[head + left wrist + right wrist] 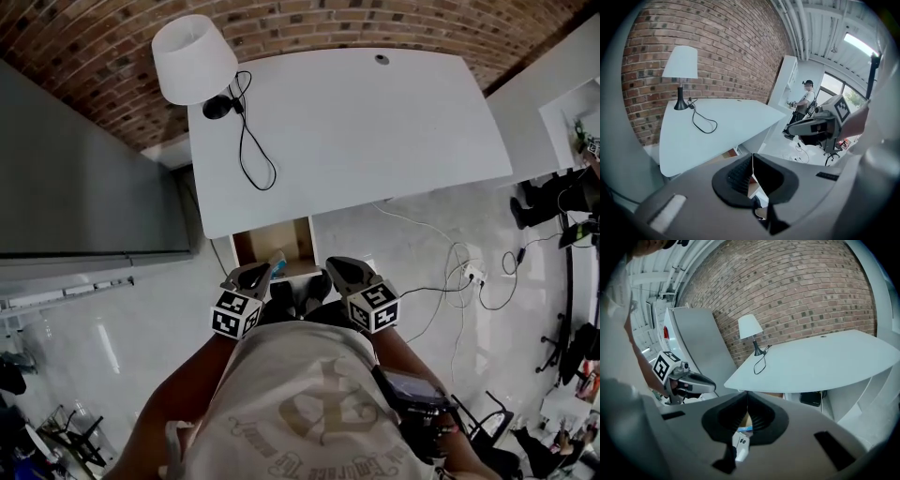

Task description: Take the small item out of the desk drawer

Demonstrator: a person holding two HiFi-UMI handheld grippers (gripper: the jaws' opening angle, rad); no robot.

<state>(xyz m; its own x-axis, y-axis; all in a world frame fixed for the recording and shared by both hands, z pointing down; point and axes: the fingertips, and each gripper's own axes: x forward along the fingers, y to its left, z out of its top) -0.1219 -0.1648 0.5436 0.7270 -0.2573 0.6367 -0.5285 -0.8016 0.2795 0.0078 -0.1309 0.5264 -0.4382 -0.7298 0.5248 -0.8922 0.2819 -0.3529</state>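
Observation:
The drawer (251,244) under the white desk (375,112) stands pulled out, showing its wooden inside. A small white and blue item (277,259) lies at its front edge; the right gripper view shows this item (742,442) through the gap below the jaws. My left gripper (261,273) hovers just in front of the drawer's left part, jaws pressed together with nothing between them (753,157). My right gripper (336,266) hangs to the right of the drawer, its jaws meeting at the tips (747,394) and empty.
A white lamp (192,56) with a black cable (248,141) stands at the desk's far left corner. A grey cabinet (75,178) flanks the desk's left. Cables and a power strip (469,274) lie on the floor at right. A person (806,101) stands far off.

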